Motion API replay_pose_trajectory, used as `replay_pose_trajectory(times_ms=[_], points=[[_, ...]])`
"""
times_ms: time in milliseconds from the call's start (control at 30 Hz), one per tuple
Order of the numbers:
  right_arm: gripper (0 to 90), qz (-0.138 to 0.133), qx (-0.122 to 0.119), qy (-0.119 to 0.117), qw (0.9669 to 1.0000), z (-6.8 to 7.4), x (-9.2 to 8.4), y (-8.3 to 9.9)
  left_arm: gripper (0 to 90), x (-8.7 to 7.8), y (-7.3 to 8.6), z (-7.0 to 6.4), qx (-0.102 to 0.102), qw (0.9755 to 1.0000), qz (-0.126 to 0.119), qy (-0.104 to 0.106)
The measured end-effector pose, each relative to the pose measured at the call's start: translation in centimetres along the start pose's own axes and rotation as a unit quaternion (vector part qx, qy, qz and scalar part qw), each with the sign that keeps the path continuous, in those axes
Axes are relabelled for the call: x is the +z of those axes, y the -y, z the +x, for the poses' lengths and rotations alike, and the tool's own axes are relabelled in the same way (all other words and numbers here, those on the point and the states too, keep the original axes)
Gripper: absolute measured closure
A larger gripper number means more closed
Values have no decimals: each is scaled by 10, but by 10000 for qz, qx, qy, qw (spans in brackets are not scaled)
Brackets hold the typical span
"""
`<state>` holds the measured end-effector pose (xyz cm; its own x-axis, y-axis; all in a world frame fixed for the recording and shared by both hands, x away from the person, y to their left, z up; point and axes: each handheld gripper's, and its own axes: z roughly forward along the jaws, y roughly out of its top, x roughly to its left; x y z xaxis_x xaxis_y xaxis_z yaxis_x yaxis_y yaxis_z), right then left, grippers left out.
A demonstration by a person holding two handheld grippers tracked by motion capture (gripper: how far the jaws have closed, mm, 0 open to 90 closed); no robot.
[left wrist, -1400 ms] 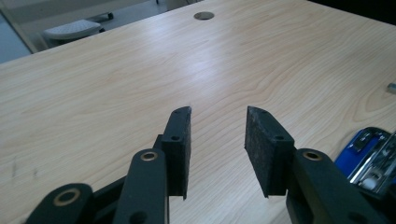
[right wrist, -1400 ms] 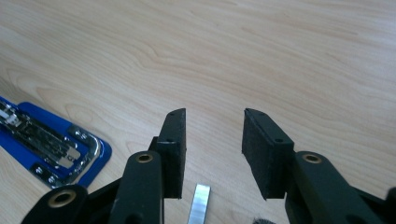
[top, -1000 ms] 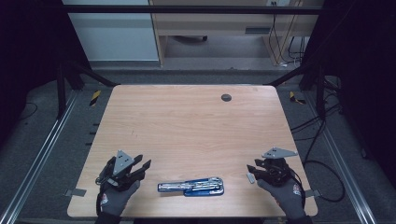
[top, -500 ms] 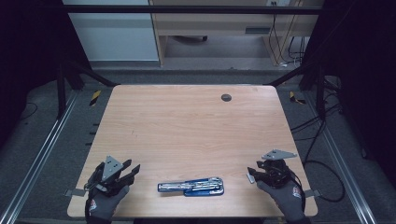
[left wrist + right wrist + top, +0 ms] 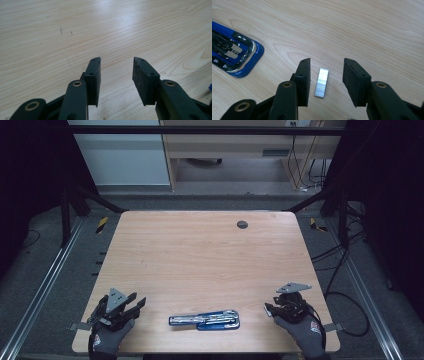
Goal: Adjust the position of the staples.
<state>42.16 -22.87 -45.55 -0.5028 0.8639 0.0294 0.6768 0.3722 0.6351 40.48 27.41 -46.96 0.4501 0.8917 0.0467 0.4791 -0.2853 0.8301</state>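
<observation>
A small strip of staples (image 5: 321,82) is seen lying flat on the bench (image 5: 200,250) near its front right corner, right between the parted jaws of the right gripper (image 5: 325,75), which have just been closing, pads not touching it. The opened blue stapler (image 5: 205,320) is parked by the front edge. The left gripper (image 5: 116,75) is held apart over bare wood at the front left corner.

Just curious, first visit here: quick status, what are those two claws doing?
Left gripper open over bare table. Right gripper open, just closing around staple strip, not gripping. Opened blue stapler lies between hands. Nothing blocking.
</observation>
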Motion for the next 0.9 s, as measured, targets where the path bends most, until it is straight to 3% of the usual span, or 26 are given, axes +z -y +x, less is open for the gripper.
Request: replay_pose_trajectory(times_ms=[267,500,733,900], points=[[623,108,-92,48,9999,1,3,2,587,0,-1,0,21,10000,-13,-78],[655,167,-51,15,9998,1,5,2,587,3,-1,0,72,10000,53,-38],[674,305,158,-11,9994,3,16,4,586,2,-1,0,74,10000,41,-44],[690,383,142,7,9992,5,20,3,586,2,-1,-1,82,10000,41,-29]])
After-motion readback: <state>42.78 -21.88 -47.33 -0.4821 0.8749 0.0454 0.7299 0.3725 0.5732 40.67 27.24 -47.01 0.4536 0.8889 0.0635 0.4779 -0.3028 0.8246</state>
